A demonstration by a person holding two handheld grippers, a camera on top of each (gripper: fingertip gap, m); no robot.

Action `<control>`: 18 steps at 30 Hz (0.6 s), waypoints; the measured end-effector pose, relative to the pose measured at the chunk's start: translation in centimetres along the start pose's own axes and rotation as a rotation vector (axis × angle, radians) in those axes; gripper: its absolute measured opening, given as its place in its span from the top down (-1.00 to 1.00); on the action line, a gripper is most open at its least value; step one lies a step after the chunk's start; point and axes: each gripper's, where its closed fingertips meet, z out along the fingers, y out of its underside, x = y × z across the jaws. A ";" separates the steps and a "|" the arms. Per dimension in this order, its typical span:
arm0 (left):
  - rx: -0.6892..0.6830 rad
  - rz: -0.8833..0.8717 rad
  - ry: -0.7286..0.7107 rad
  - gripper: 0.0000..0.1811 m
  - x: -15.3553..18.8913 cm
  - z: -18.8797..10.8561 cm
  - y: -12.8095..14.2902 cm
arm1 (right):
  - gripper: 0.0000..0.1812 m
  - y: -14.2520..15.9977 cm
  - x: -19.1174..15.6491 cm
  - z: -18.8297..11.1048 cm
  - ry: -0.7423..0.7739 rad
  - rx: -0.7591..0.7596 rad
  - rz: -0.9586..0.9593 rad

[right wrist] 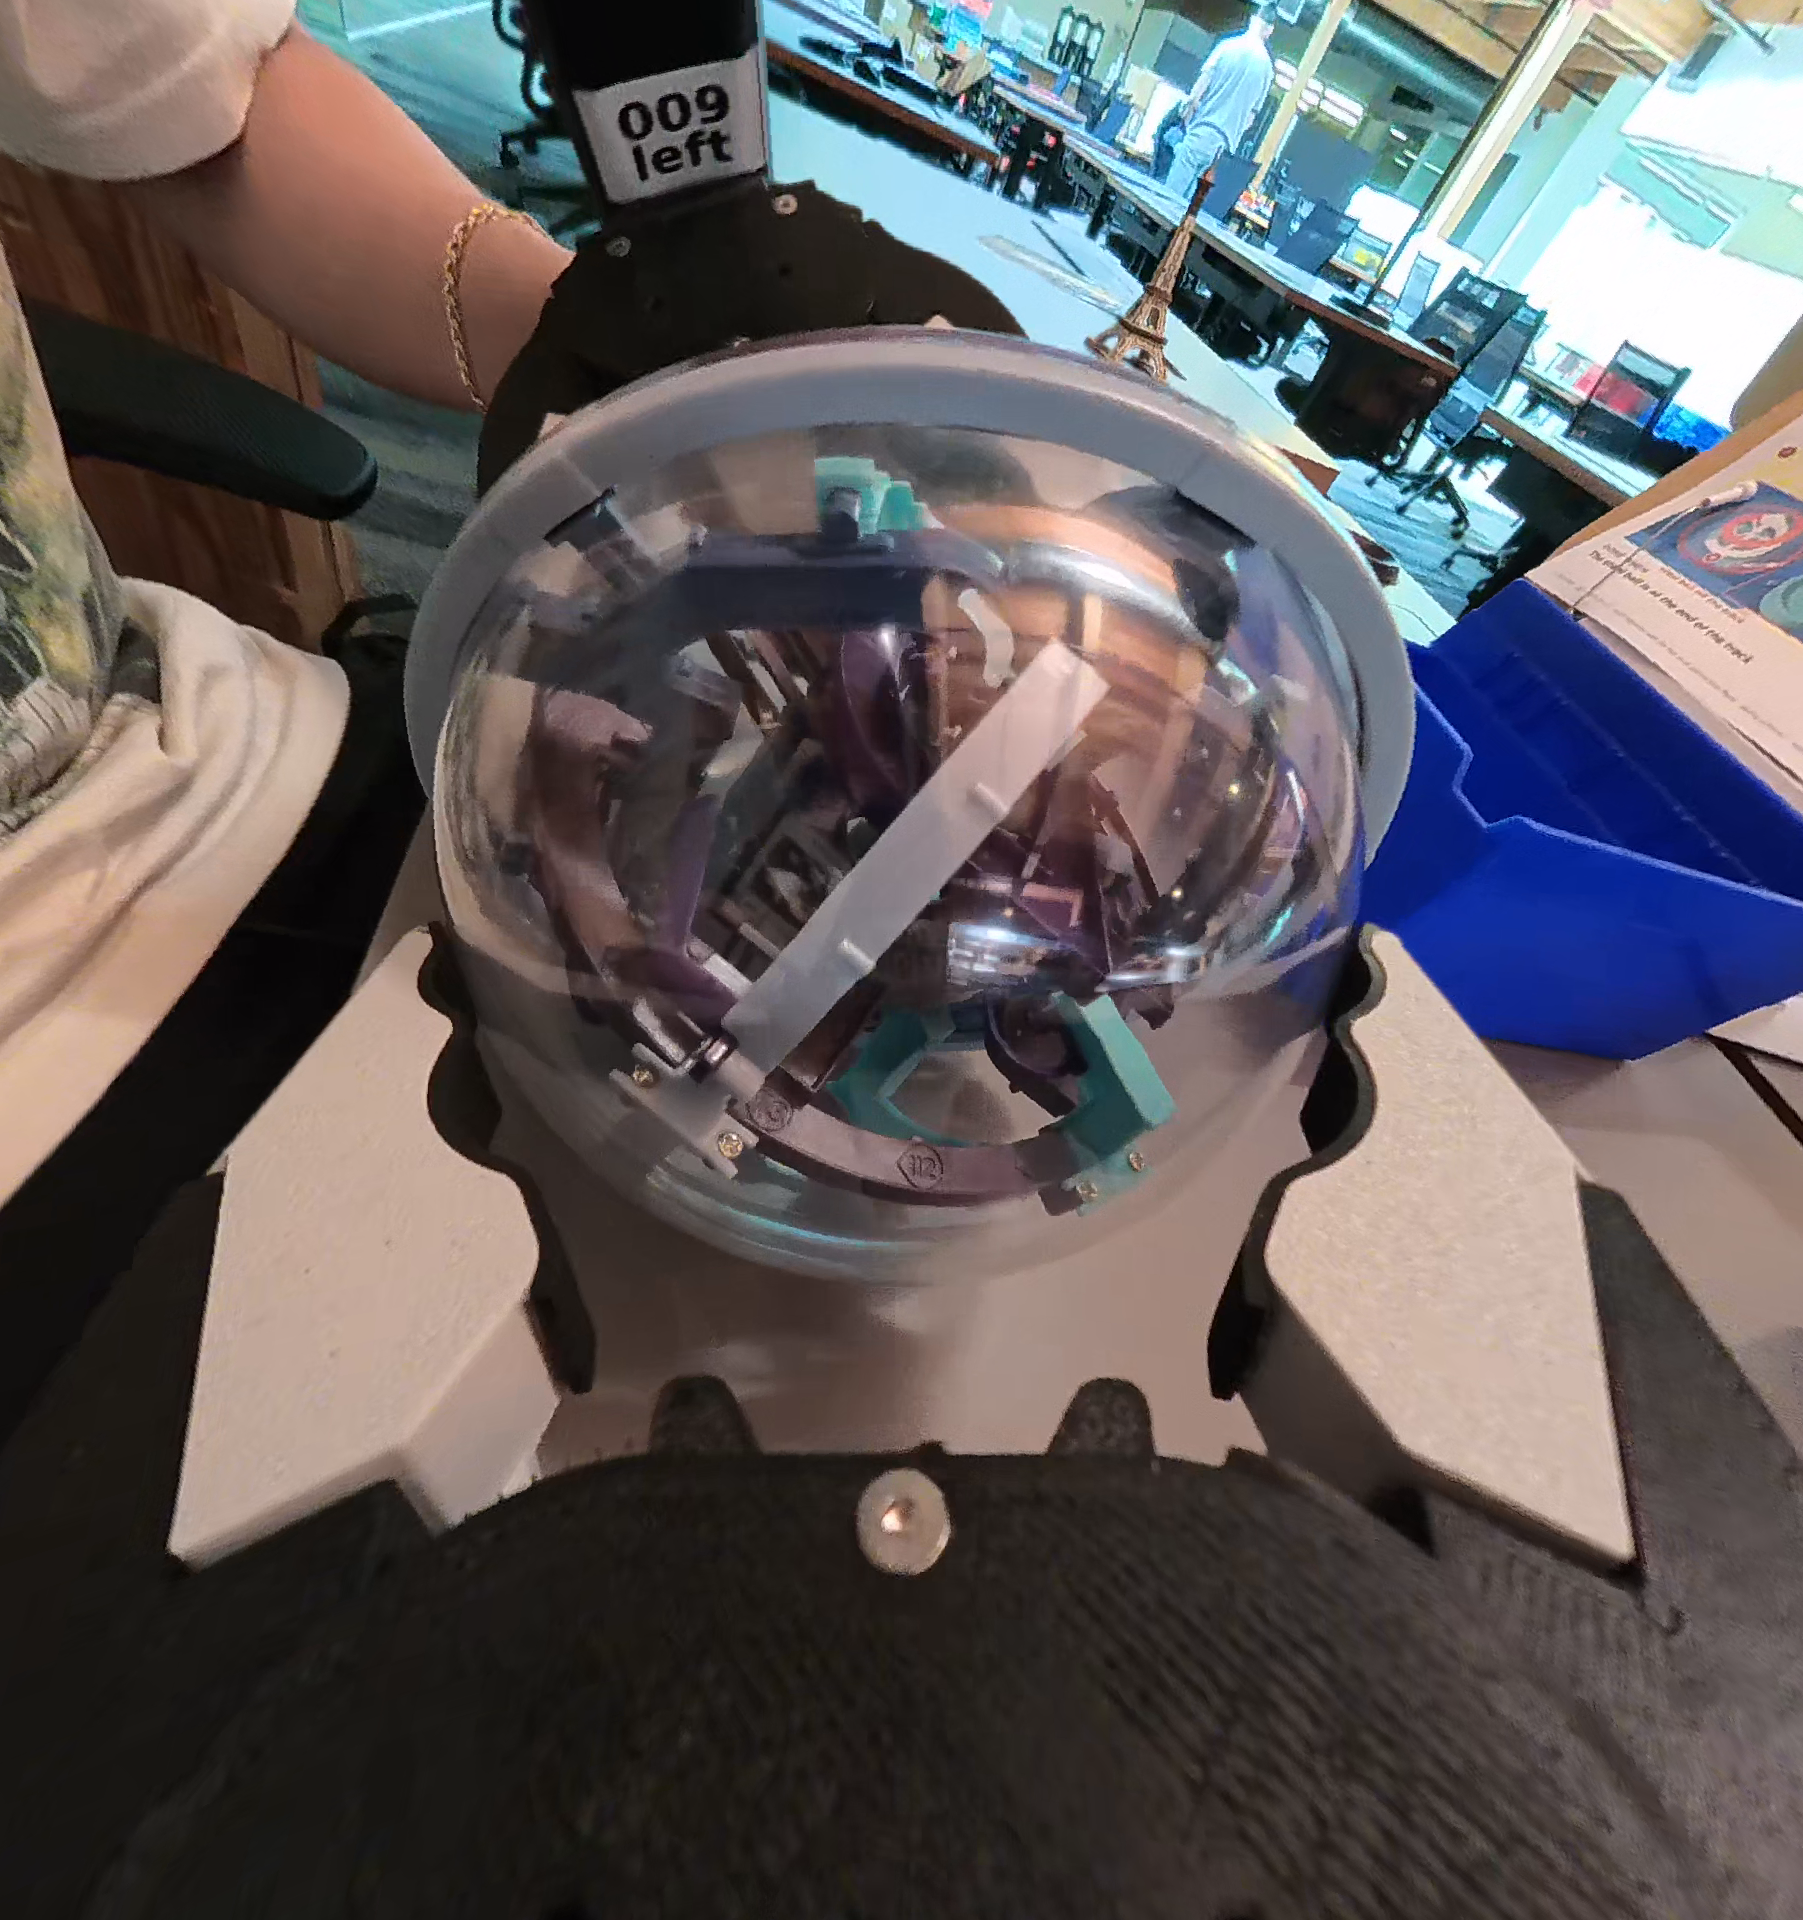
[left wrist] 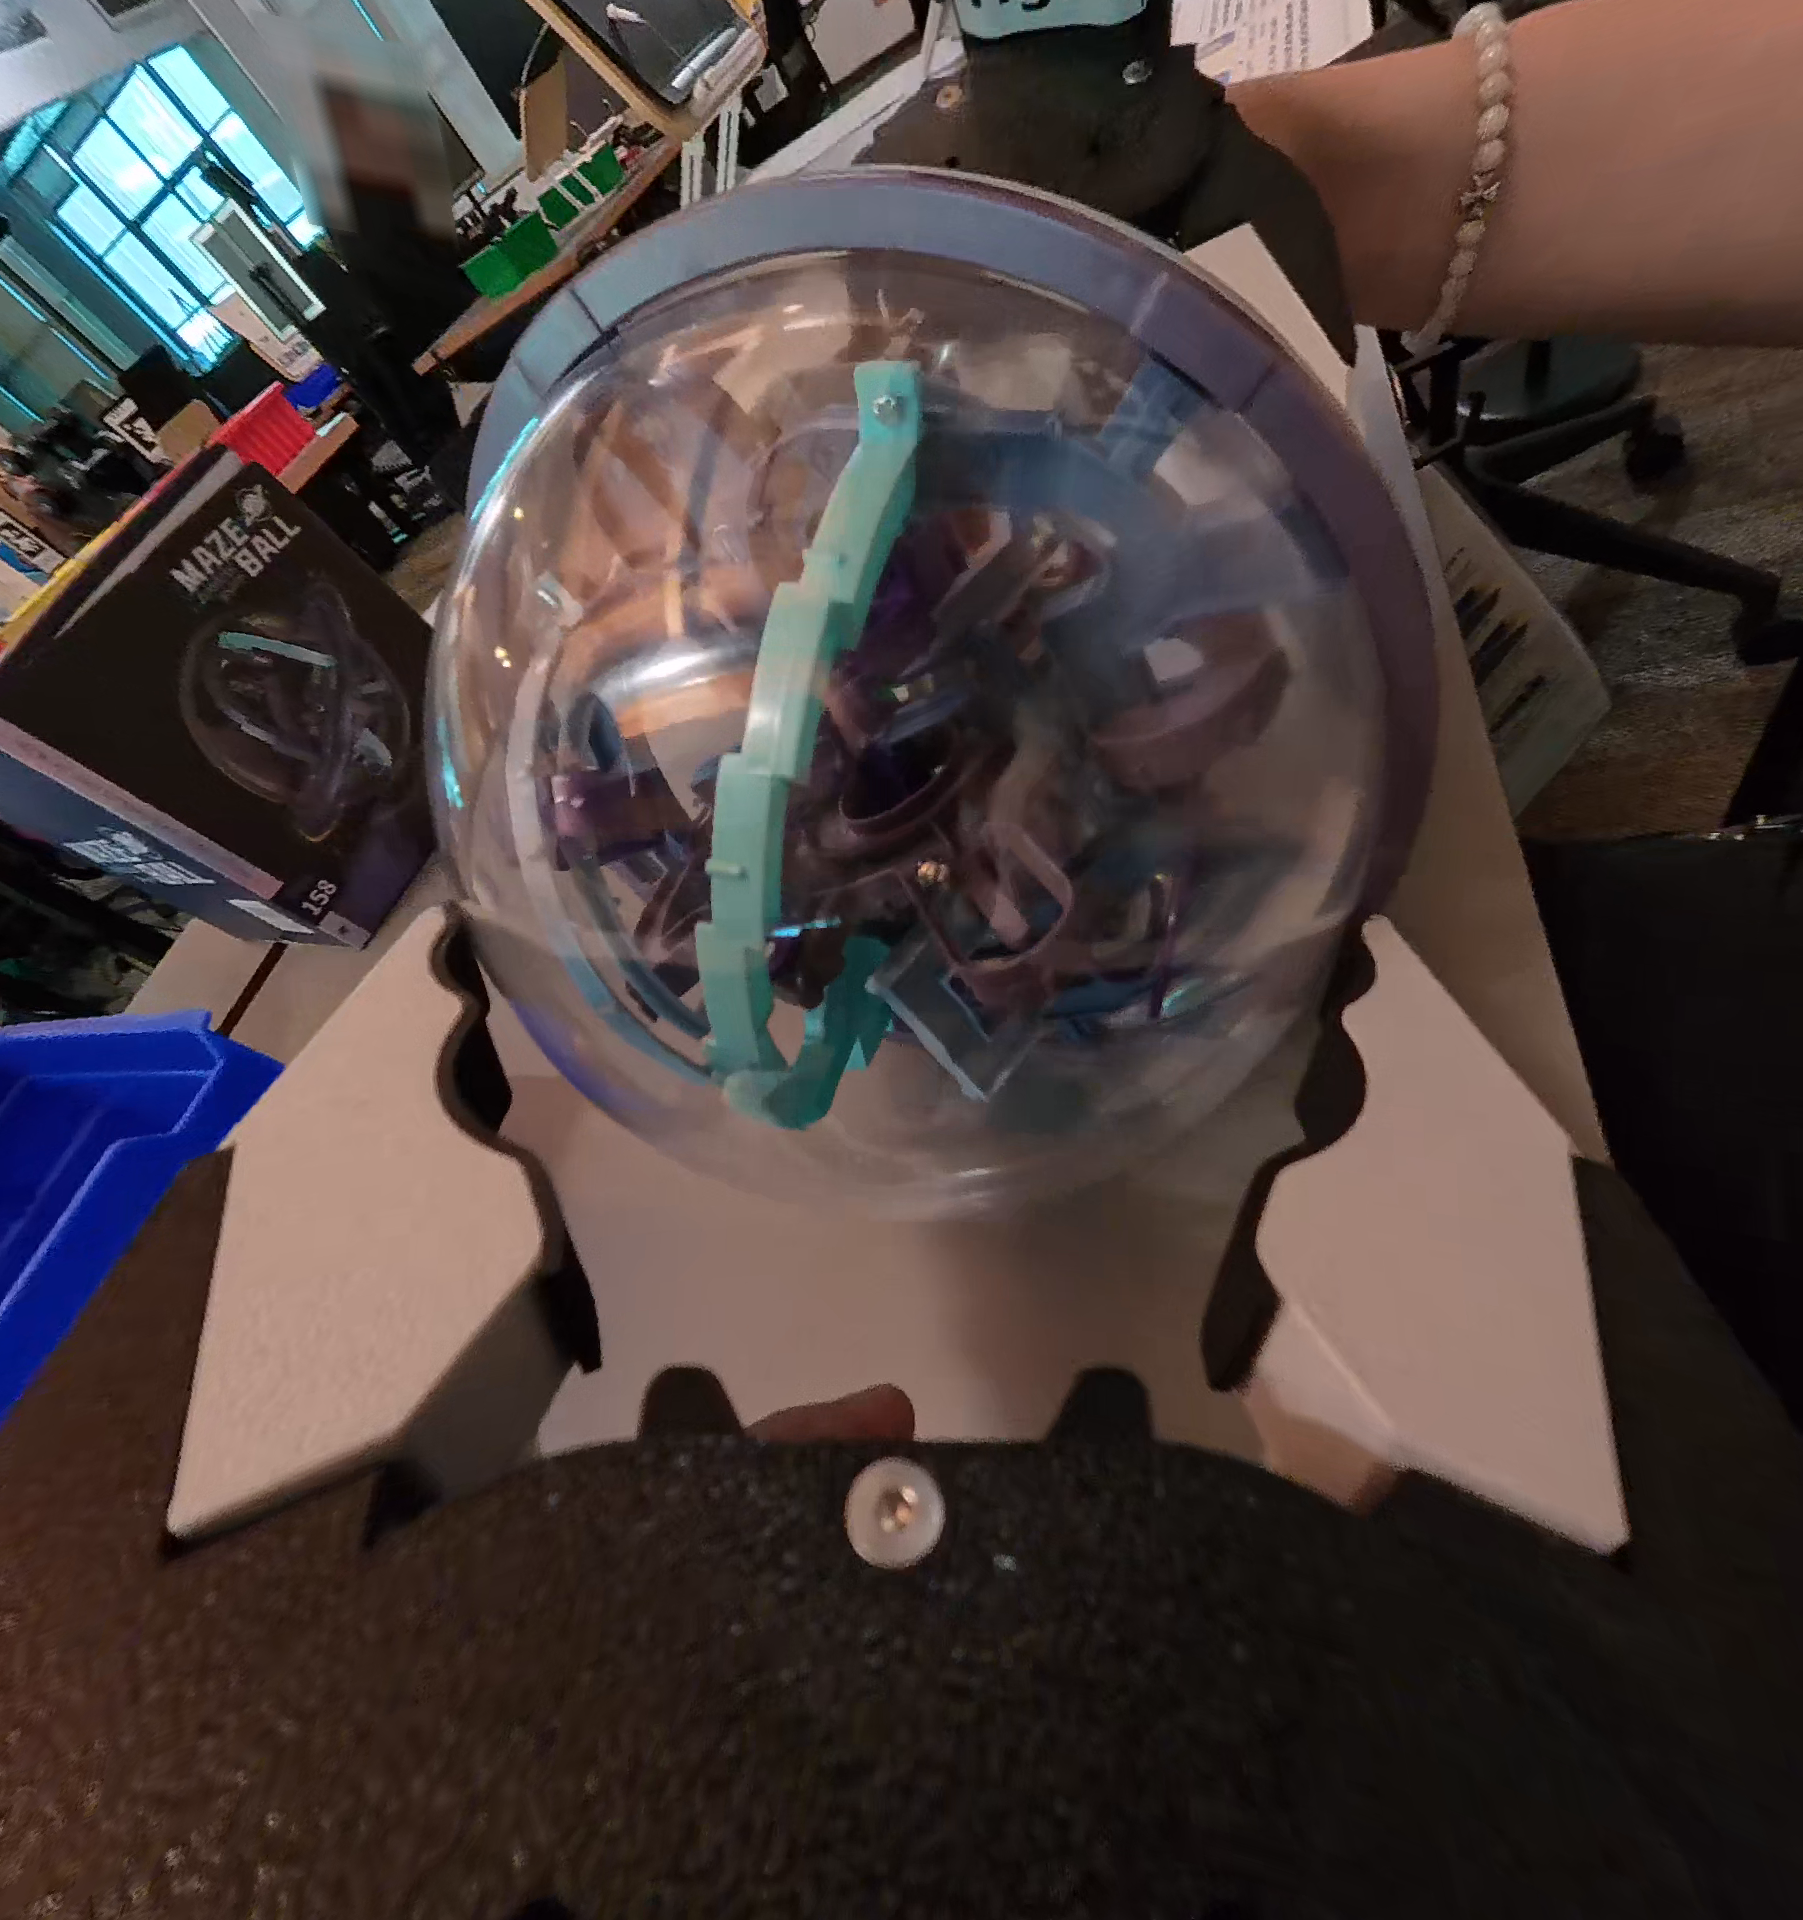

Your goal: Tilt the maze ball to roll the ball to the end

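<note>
The maze ball is a clear sphere with a grey-blue rim and teal, purple and brown tracks inside. My left gripper holds it with one finger on each side. My right gripper grips the same sphere from the opposite side. Each gripper shows behind the ball in the other's view: the right one and the left one. A small metal ball sits on a purple track low in the sphere. The sphere is held just above the pale table.
A blue bin stands left of the ball and shows in the right wrist view. The dark maze ball box stands behind it. Printed sheets lie over the bin. A small tower model stands farther back.
</note>
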 end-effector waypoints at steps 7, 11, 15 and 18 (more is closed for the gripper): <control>-0.006 -0.033 0.059 -0.67 0.0 0.1 -0.2 | -0.72 0.5 0.0 -0.1 -0.004 -0.019 0.079; -0.014 -0.054 0.087 -0.67 -0.1 0.1 -0.1 | -0.72 0.6 0.2 0.0 0.002 -0.026 0.112; -0.017 -0.093 0.127 -0.66 -0.1 0.1 -0.1 | -0.72 0.5 0.2 0.1 0.001 -0.011 0.168; -0.018 -0.141 0.170 -0.66 -0.1 0.0 -0.3 | -0.72 0.8 0.1 0.1 -0.017 -0.004 0.242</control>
